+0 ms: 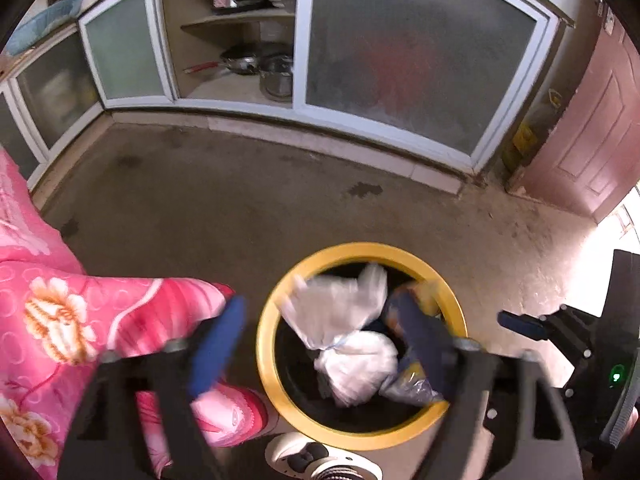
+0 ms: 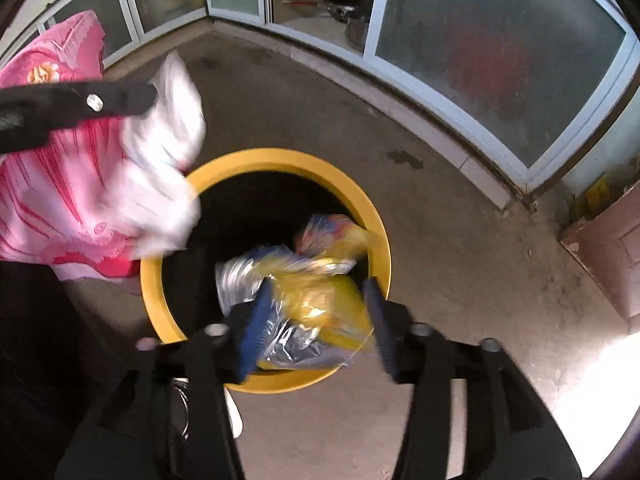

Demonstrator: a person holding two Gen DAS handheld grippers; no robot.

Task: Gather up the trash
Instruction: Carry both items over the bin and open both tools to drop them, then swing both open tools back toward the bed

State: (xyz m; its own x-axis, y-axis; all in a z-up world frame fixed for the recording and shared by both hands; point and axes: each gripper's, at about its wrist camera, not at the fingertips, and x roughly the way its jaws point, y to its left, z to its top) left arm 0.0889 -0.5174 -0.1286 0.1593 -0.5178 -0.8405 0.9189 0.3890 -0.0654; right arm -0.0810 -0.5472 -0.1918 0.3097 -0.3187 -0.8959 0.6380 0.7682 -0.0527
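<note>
A yellow-rimmed bin (image 1: 360,250) with a dark inside stands on the floor below both grippers. My left gripper (image 1: 320,300) hangs over it, jaws wide open. A knotted white plastic bag (image 1: 348,344) sits blurred between the blue pads and touches neither. In the right wrist view the same white bag (image 2: 160,160) is a blur at the bin's (image 2: 280,158) left rim. My right gripper (image 2: 318,284) is open above the bin. A crumpled yellow and blue plastic bag (image 2: 320,304) lies loose between its pads, over the bin's mouth.
Pink floral cloth (image 1: 60,312) hangs close on the left of the bin. A low cabinet with frosted sliding doors (image 1: 416,60) and pots (image 1: 276,76) lines the far wall, and a reddish door (image 1: 592,132) is at the right. A white round object (image 1: 316,460) lies just before the bin.
</note>
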